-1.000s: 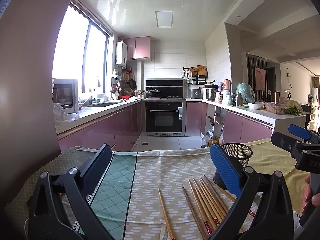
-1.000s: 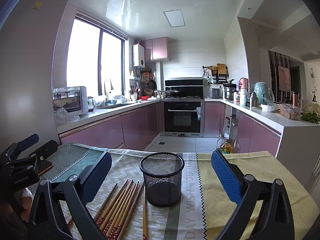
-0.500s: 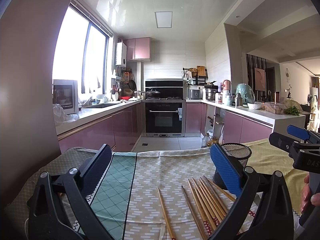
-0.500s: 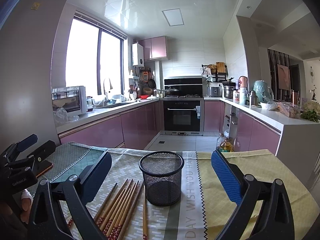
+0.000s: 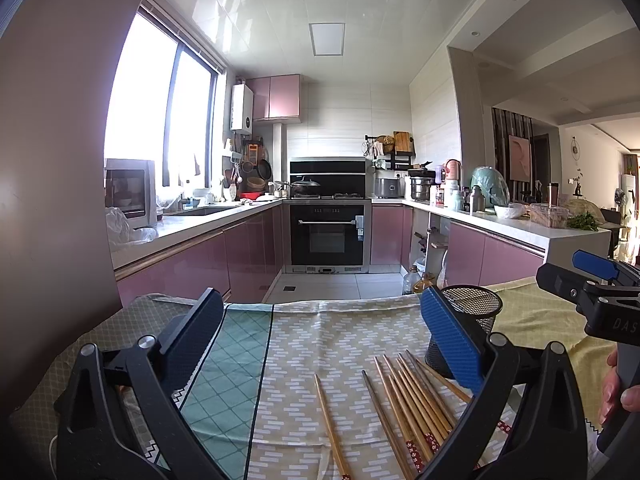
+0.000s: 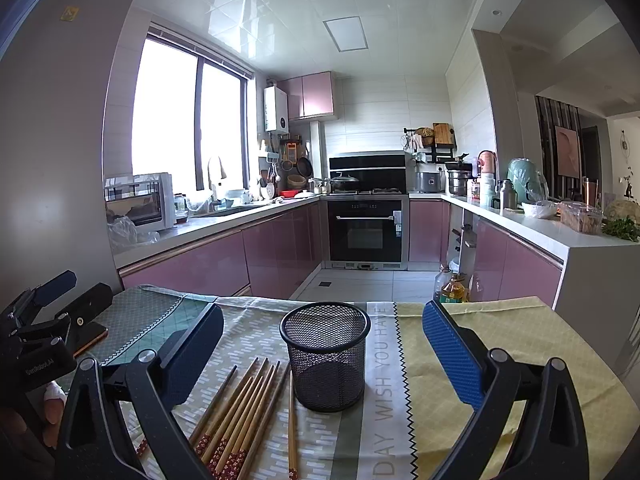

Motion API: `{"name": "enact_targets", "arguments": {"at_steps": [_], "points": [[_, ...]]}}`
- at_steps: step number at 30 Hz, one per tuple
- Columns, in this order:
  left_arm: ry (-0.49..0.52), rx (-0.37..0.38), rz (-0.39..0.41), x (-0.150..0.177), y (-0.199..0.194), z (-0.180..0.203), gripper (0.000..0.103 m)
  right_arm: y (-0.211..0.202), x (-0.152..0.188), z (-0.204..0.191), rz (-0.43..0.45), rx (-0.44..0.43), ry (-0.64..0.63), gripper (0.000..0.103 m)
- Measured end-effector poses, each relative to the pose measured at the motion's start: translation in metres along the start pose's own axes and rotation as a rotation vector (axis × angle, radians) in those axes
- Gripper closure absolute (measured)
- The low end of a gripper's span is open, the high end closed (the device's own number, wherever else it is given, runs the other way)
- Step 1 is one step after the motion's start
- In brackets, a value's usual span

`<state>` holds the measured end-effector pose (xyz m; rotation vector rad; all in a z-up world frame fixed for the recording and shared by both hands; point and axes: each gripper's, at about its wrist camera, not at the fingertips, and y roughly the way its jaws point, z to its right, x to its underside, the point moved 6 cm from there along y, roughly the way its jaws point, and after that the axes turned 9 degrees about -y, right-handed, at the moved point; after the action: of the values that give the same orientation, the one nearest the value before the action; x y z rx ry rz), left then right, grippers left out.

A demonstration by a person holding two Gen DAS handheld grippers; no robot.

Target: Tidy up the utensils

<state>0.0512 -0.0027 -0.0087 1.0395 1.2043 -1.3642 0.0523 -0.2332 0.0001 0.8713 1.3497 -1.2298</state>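
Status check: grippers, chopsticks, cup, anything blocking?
Left gripper open, right gripper open, both empty. Chopsticks flat on cloth beside empty mesh cup. Nothing blocking.

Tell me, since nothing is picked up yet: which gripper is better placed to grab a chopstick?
Probably the left gripper: the chopsticks lie between its open fingers, while in the right gripper view they sit left of the cup.

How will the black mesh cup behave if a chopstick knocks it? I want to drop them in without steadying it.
The mesh cup looks empty and thin-walled, so it is probably light and may slide on the tablecloth. It stands upright and is taller than wide, so a sideways knock near the rim might tip it. The chopsticks look stiff.
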Motion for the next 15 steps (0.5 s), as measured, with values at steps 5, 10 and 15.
{"name": "enact_targets", "arguments": {"at_steps": [5, 10, 15], "points": [[-0.001, -0.001, 0.0, -0.0002, -0.0005, 0.0001, 0.006, 0.0006, 0.0009, 0.0003, -0.003, -0.005, 0.0, 0.007], [0.0, -0.001, 0.0, -0.0001, 0.0, 0.0003, 0.006, 0.0004, 0.0019, -0.0002, -0.003, -0.005, 0.001, 0.007], [-0.001, 0.001, 0.0, -0.0002, 0.0, 0.0002, 0.006, 0.0011, 0.0018, -0.0007, -0.005, -0.006, 0.0, 0.007]]}}
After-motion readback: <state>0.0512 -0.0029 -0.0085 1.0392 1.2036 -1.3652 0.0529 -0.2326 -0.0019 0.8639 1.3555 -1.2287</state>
